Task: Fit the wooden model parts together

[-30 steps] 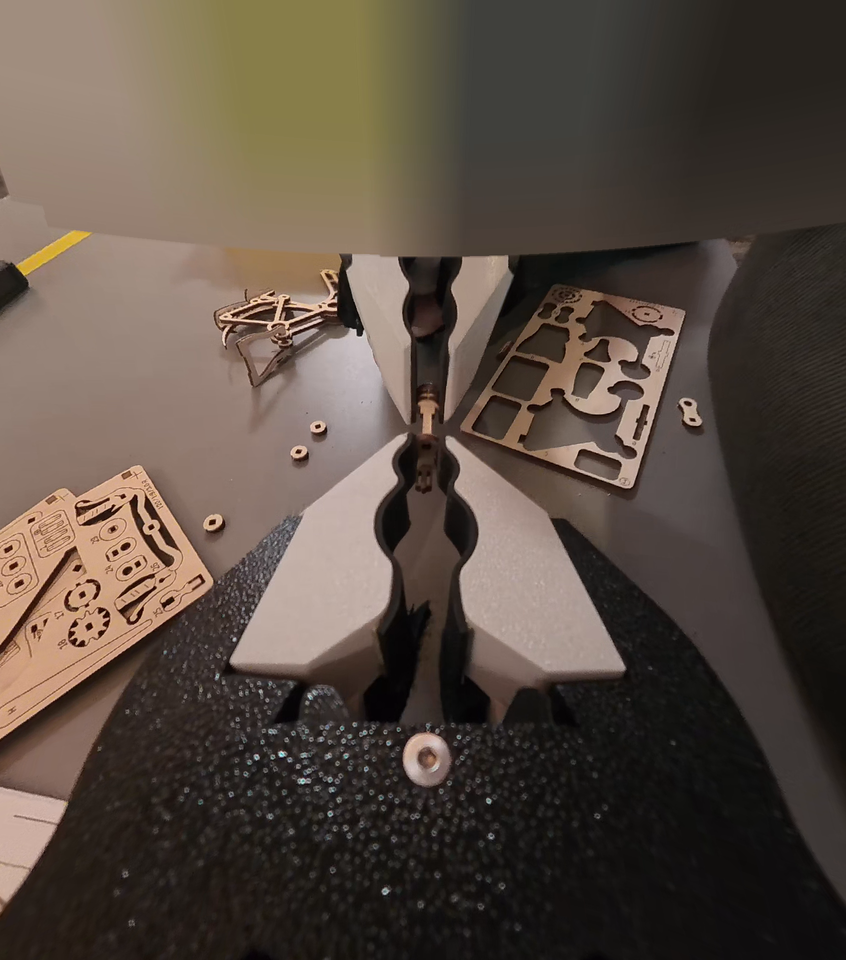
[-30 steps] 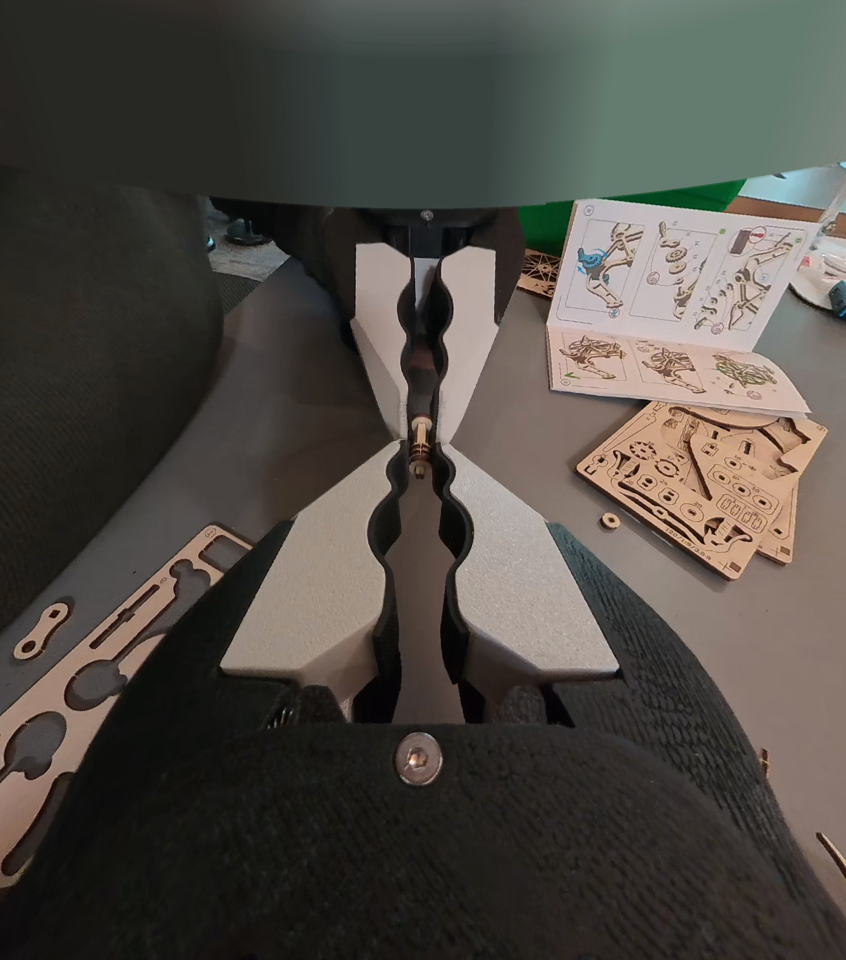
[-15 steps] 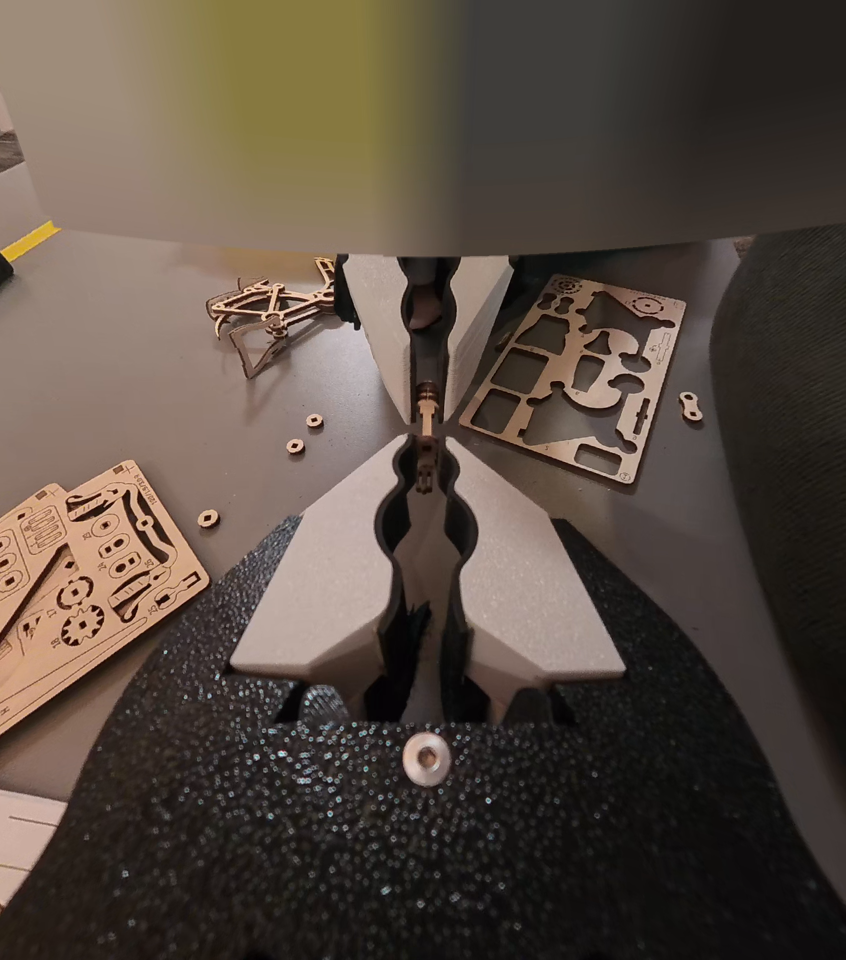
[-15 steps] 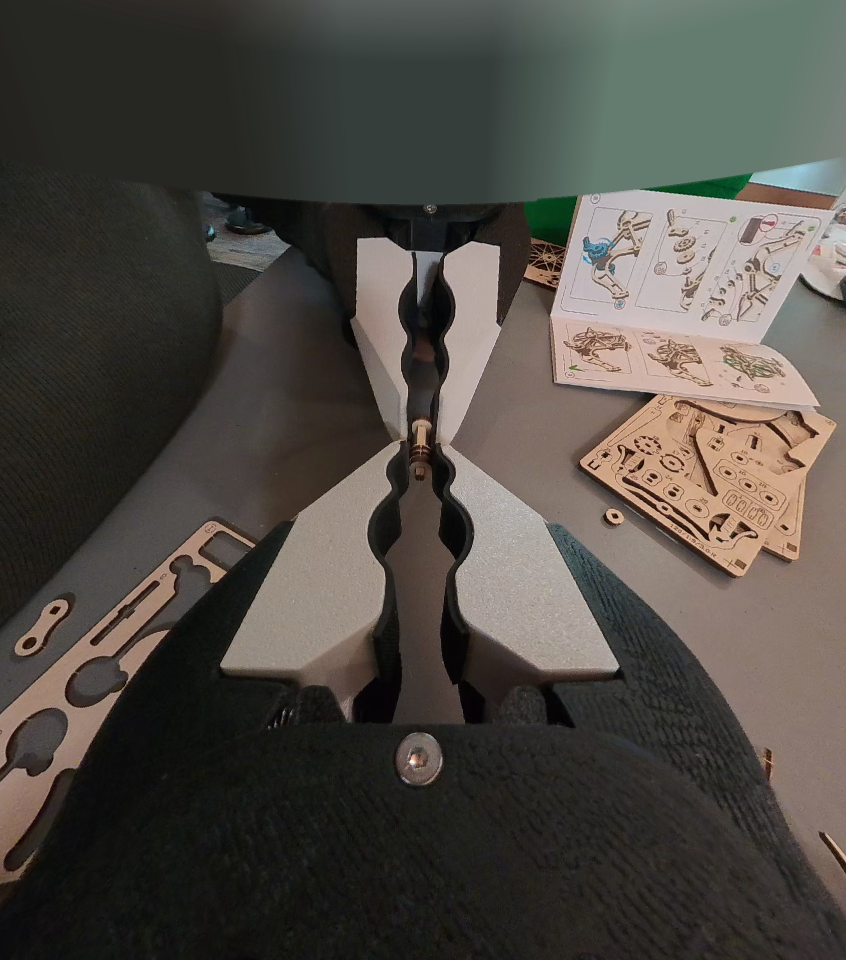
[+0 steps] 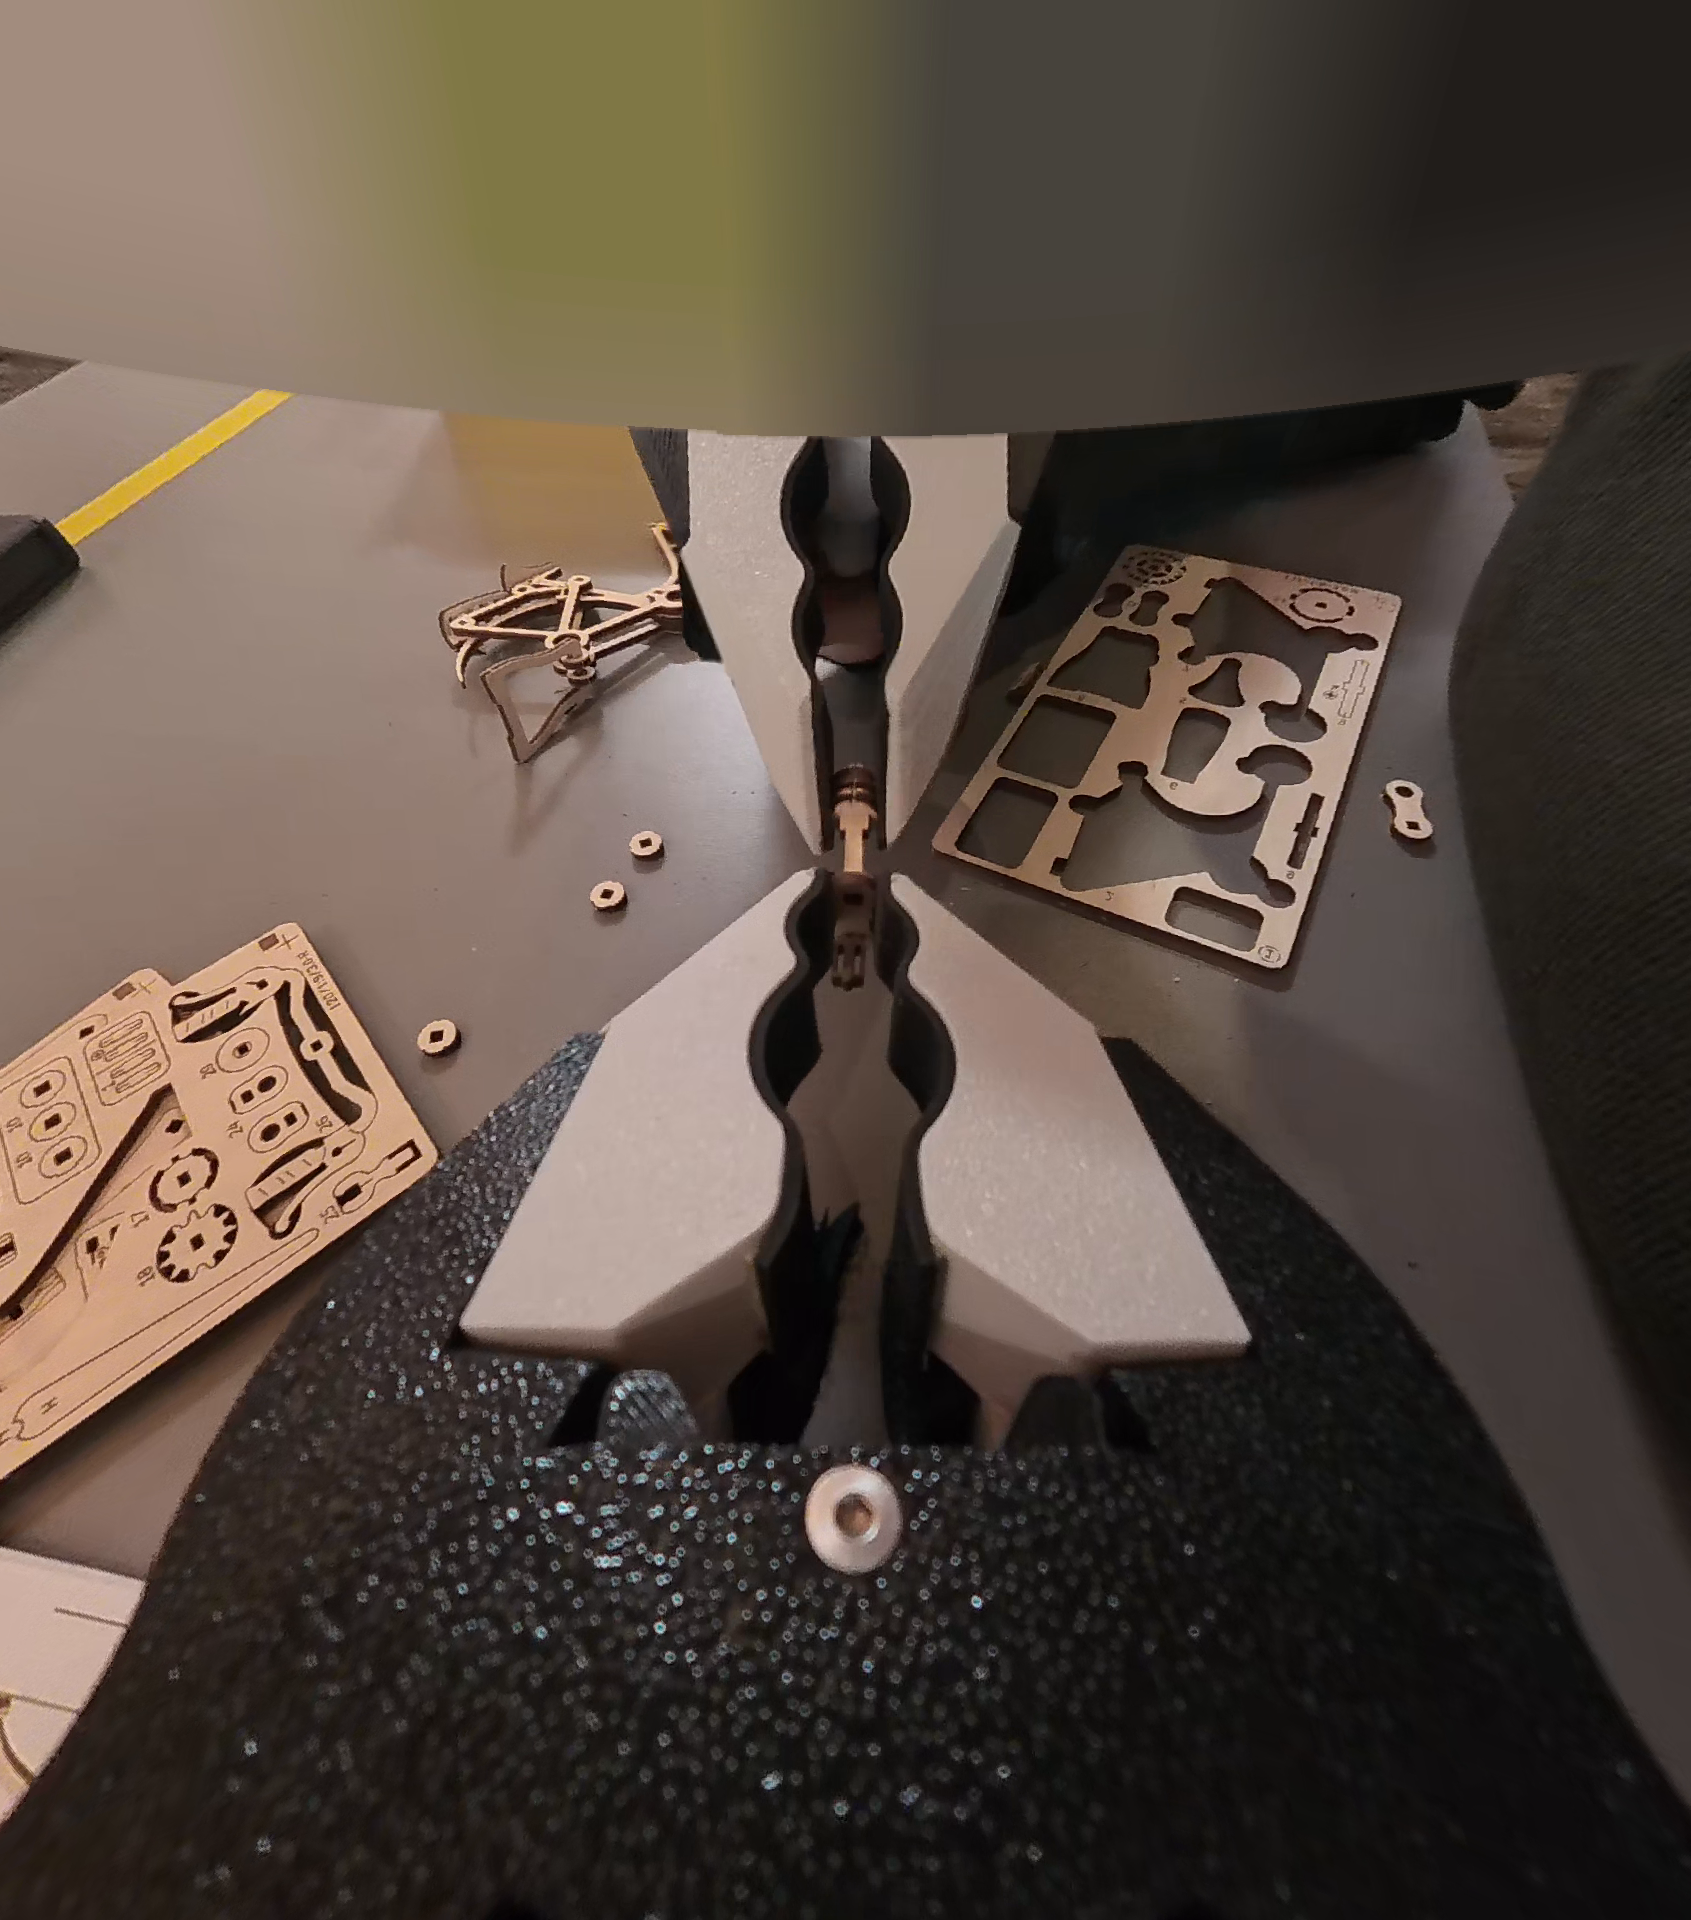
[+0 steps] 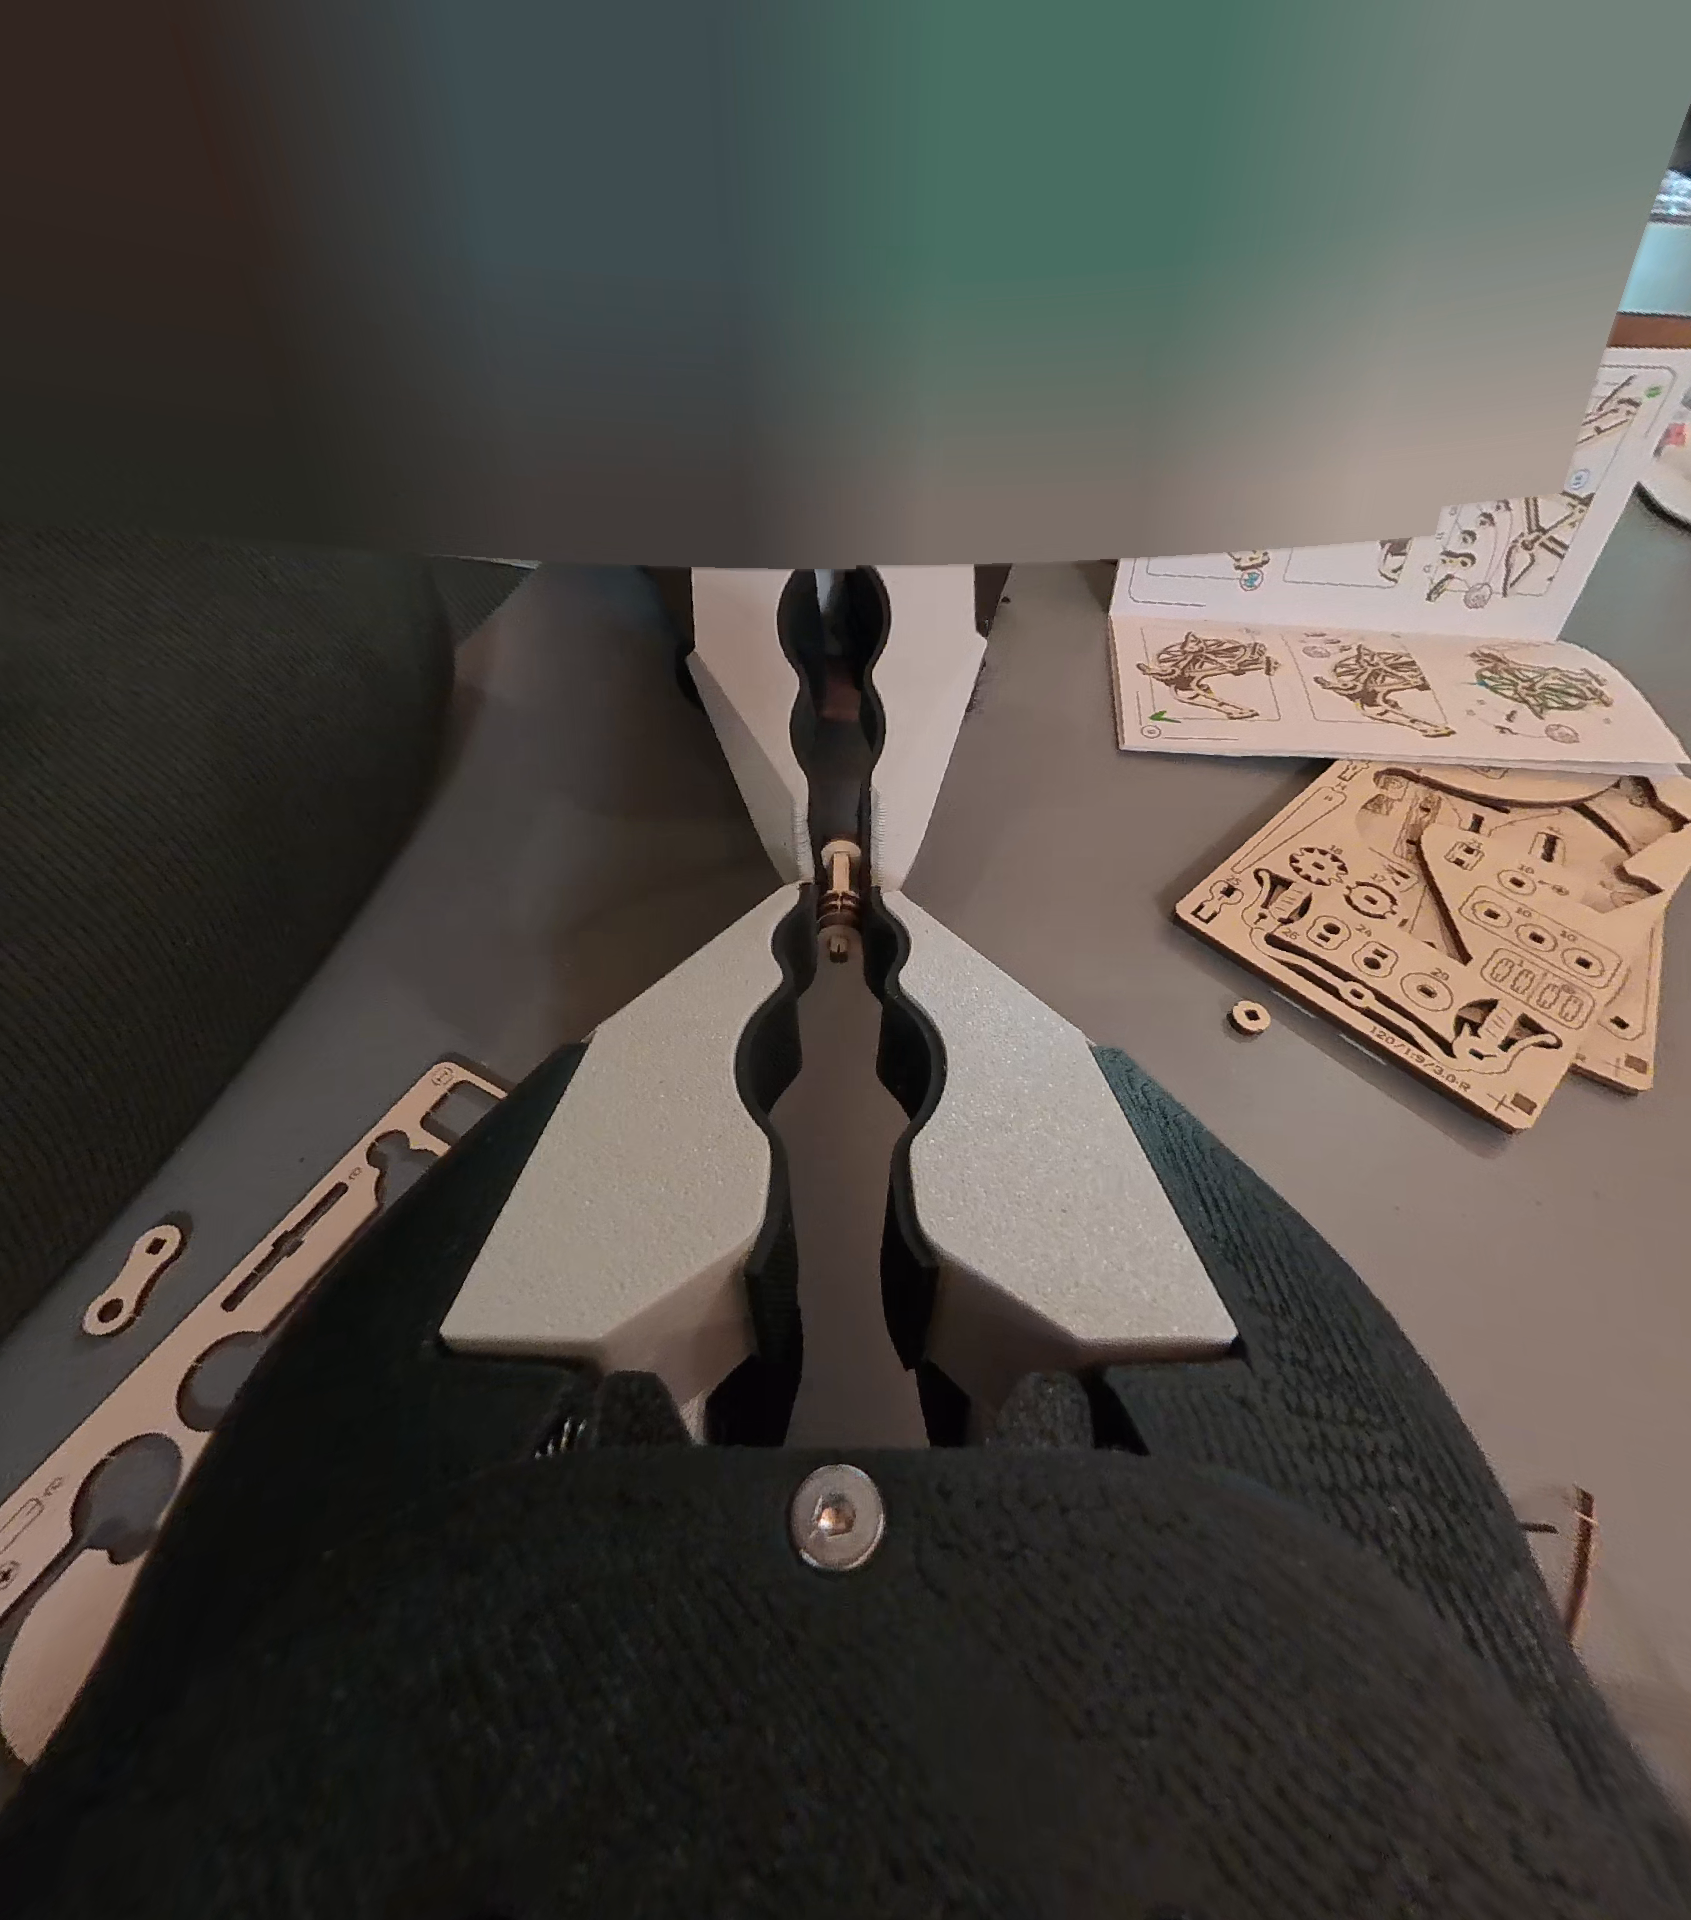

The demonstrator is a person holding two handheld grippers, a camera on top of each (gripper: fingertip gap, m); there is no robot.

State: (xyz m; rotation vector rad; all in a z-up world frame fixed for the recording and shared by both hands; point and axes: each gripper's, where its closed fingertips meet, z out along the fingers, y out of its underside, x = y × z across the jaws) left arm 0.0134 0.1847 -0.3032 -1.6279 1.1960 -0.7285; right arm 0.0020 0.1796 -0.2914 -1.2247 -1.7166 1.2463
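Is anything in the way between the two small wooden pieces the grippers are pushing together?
Nothing visible. The left gripper and right gripper meet tip to tip above the grey table, each shut on one end of the small wooden peg assembly. The loose washers and cut-out sheet lie off to the sides.

right claw (image 6: 836,914) pinching wooden axle (image 6: 839,896), left claw (image 6: 836,831) opposite

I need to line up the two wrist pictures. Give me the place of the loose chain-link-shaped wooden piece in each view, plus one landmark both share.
Left wrist view: the link piece lies at the right, just past the emptied wooden sheet.
Right wrist view: the link piece lies at lower left, beside that sheet.
Shared landmark: the small wooden axle clamped between both grippers' tips.
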